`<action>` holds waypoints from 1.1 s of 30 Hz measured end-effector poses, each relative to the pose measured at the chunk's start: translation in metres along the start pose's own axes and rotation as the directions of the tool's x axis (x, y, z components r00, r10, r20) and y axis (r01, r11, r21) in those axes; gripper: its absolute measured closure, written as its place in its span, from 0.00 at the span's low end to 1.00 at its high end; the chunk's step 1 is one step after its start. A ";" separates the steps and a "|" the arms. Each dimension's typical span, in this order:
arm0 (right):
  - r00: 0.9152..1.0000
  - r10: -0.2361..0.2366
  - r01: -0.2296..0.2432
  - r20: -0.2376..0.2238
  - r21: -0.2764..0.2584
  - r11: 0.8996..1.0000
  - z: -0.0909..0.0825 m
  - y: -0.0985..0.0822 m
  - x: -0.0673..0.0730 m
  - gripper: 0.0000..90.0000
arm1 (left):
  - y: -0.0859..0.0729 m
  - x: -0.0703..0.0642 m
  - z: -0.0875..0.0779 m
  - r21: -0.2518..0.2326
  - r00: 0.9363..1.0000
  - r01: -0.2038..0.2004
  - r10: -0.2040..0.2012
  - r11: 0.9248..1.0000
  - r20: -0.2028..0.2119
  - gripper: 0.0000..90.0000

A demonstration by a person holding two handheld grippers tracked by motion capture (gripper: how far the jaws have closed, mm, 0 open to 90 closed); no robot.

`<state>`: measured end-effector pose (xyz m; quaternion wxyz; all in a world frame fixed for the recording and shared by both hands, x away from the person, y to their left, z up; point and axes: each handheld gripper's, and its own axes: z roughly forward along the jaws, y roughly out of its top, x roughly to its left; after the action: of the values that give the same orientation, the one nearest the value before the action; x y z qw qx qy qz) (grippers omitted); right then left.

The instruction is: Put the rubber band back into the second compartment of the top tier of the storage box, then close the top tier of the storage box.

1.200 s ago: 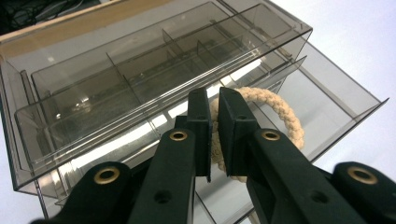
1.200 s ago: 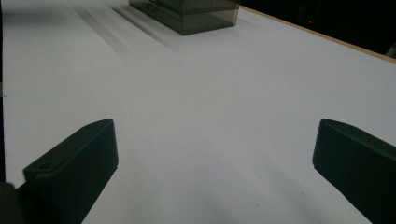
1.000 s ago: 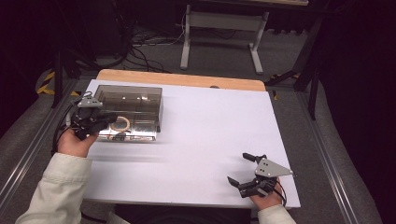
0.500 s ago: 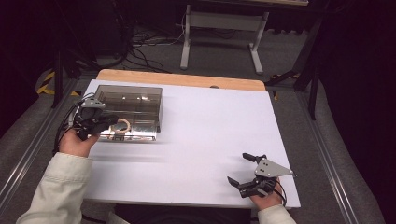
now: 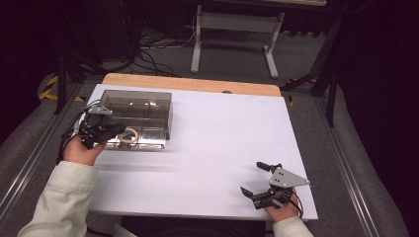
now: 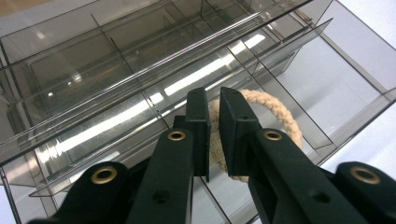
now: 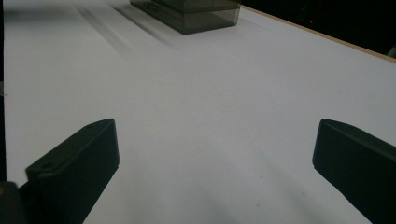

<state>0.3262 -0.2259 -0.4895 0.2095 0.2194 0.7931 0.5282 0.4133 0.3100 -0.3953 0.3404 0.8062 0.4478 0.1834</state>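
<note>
Jaws of the left gripper [image 6: 212,135] stood nearly closed, pinching a rope ring [image 6: 275,114] by its near edge; the rest of the loop lay just past the jaw tips, over a compartment of the clear divided box [image 6: 116,70]. Right gripper [image 5: 269,190] rested on the white table [image 5: 222,138], jaws wide, nothing between them, box well ahead of them. Step judged: placing or lifting the ring at the box. Next move would call for clearing the thin dividers. Left gripper view showed the pinch; high view [image 5: 129,134] only hinted at it.
</note>
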 end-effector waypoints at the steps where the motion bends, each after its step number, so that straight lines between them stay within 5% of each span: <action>1: 1.000 0.000 0.000 0.000 0.000 1.000 0.000 0.000 0.000 0.01 | 0.000 0.000 0.000 0.000 1.000 -0.003 0.003 1.000 -0.003 0.91; 12: 1.000 -0.005 0.005 -0.001 -0.002 1.000 0.000 0.000 0.000 0.01 | 0.000 0.002 -0.001 -0.014 1.000 -0.002 0.002 1.000 0.003 0.80; 17: 1.000 -0.005 0.005 0.000 -0.002 1.000 0.000 0.000 -0.001 0.01 | 0.002 -0.002 -0.010 -0.050 0.999 -0.041 0.043 0.998 0.030 0.75; 23: 1.000 -0.005 0.005 0.001 -0.002 1.000 0.000 0.000 -0.001 0.01 | 0.003 -0.009 -0.022 -0.079 0.993 -0.086 0.092 0.993 0.081 0.83; 33: 1.000 -0.004 0.004 0.000 -0.004 1.000 0.000 0.000 -0.001 0.01 | -0.004 -0.013 -0.031 -0.032 0.983 -0.132 0.135 0.991 0.127 0.95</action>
<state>0.3271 -0.2262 -0.4895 0.2109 0.2175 0.7926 0.5292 0.3856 0.3118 -0.3764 0.3647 0.8406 0.3677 0.1587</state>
